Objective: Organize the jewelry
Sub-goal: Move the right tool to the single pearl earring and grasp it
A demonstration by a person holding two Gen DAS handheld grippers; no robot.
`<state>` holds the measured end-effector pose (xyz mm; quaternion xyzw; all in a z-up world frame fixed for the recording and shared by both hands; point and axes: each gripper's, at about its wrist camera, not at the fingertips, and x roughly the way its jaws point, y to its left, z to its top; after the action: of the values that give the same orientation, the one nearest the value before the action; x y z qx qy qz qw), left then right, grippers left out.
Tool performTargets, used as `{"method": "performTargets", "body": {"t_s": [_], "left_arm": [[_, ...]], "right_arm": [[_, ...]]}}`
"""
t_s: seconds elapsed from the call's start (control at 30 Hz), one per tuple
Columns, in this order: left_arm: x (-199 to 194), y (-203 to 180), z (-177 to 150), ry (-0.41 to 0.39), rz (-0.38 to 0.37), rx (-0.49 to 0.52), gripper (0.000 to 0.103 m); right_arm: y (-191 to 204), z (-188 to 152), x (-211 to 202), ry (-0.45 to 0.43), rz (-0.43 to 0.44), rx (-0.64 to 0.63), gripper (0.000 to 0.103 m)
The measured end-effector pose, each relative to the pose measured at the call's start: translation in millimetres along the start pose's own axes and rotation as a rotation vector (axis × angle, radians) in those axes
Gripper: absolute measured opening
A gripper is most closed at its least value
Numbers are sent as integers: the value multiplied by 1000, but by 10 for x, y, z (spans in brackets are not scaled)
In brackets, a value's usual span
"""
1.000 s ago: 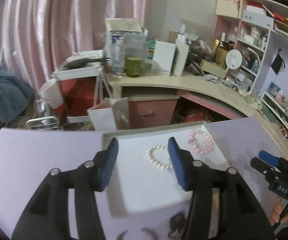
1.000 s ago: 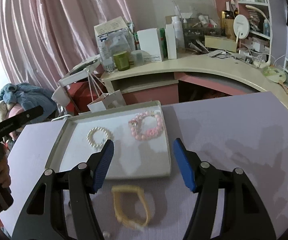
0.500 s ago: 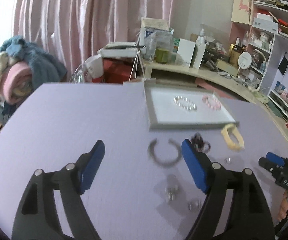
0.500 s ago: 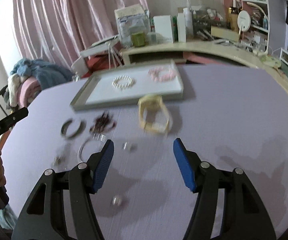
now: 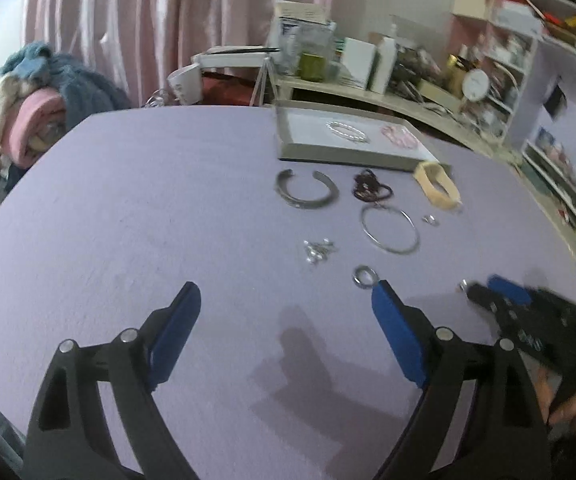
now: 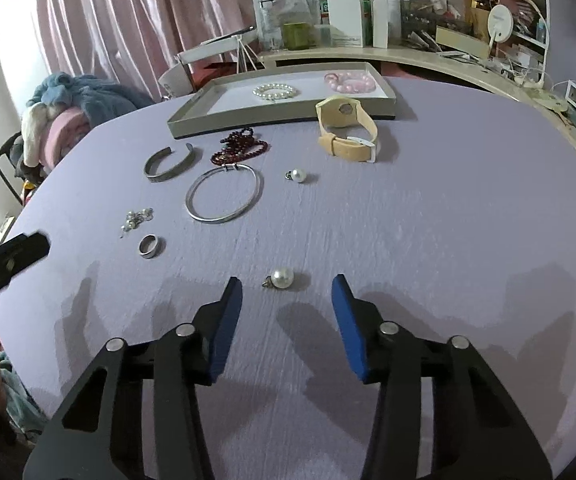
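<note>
Big lilac table (image 6: 428, 220) fills both views. At its far edge sits the grey tray (image 6: 192, 118) w/ white lining, holding a white pearl bracelet (image 6: 275, 91) mid-tray and a pink bead bracelet (image 6: 350, 81) toward its right end.

Left gripper (image 5: 286, 300) – jaws spread wide, nothing between them, hovering over bare table near the close edge. Right gripper (image 6: 287, 292) – also wide apart, empty, blue pads low over the table w/ a loose pearl pendant (image 6: 281, 278) lying just ahead of the tips, roughly centred in the gap, not touched.

Loose pieces, all on the table in front of the tray: beige watch (image 6: 348, 130) just beside the tray's front right corner, strap looped and standing up. Thin silver hoop bangle (image 6: 224, 195) lies flat mid-table. Open grey cuff (image 6: 168, 164) to its left, gap facing the tray. Dark red bead strand (image 6: 240, 147) bunched btwn cuff and watch, touching the hoop's clasp end as far as I can tell. Small cluster of tiny silver bits (image 6: 138, 216), too small to ID. Silver ring (image 6: 149, 246) just near side of that cluster; in the left view it sits right by the left gripper's right fingertip. Second pearl pendant (image 6: 297, 176) lies right of the hoop.
</note>
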<state>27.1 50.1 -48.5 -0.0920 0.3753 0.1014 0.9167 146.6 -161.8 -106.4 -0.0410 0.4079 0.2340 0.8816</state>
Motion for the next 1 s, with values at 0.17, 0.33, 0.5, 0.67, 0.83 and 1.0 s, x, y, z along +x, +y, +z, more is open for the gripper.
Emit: {"method": "performTargets", "body": {"t_s": [0.17, 0.33, 0.5, 0.67, 0.83, 1.0], "left_arm": [[-43, -52, -17, -11, -7, 36, 89], [-23, -19, -1, -7, -3, 24, 89], [6, -24, 6, 2, -7, 28, 89], [55, -59, 21, 15, -20, 38, 89], [149, -153, 19, 43, -58, 64, 89], [358, -329, 56, 73, -96, 96, 84]], "right_arm": [[71, 16, 93, 2, -29, -27, 38], [127, -4, 154, 16, -37, -58, 33], [115, 6, 168, 9, -42, -55, 28], [115, 12, 168, 10, -54, -73, 20], [70, 11, 127, 21, -55, -61, 20], [-82, 27, 27, 8, -64, -7, 20]]}}
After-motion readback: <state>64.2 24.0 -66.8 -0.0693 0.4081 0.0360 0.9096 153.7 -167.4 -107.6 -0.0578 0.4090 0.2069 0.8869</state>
